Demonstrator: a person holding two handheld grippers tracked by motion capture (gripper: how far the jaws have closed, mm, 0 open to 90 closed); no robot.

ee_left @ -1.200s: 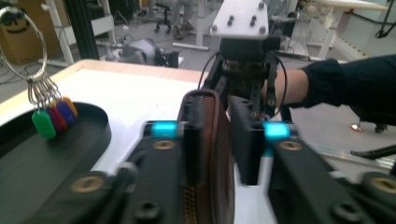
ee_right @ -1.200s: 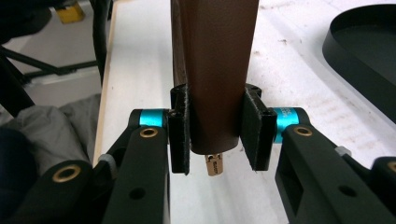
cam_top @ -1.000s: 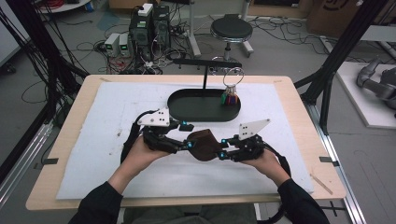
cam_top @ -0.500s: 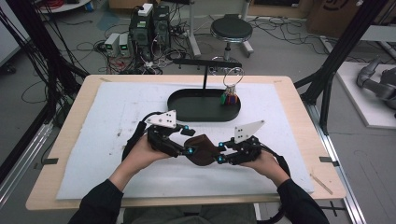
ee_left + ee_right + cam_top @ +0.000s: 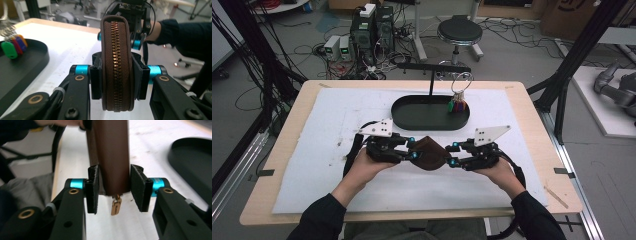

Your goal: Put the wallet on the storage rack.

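- Cluttered floor with cables and a stool behind; white mat (image 5: 327,150) over a wooden tabletop (image 5: 532,100).
- Brown zip pouch (image 5: 428,153) held above the mat, near the front of the tabletop, between both tongs.
- Left tongs (image 5: 116,75) clenched on the pouch, pads pressing both faces, brass zipper (image 5: 114,62) facing the camera, edge upright.
- Right tongs (image 5: 113,191) around the pouch's other end; one pad seemingly touching, the other perhaps just off it, so grip hard to confirm.
- Small brass zip pull (image 5: 116,207) hanging below the pouch.
- Black oval tray (image 5: 412,116) farther back, coloured key tags (image 5: 457,106) hanging over its right end.
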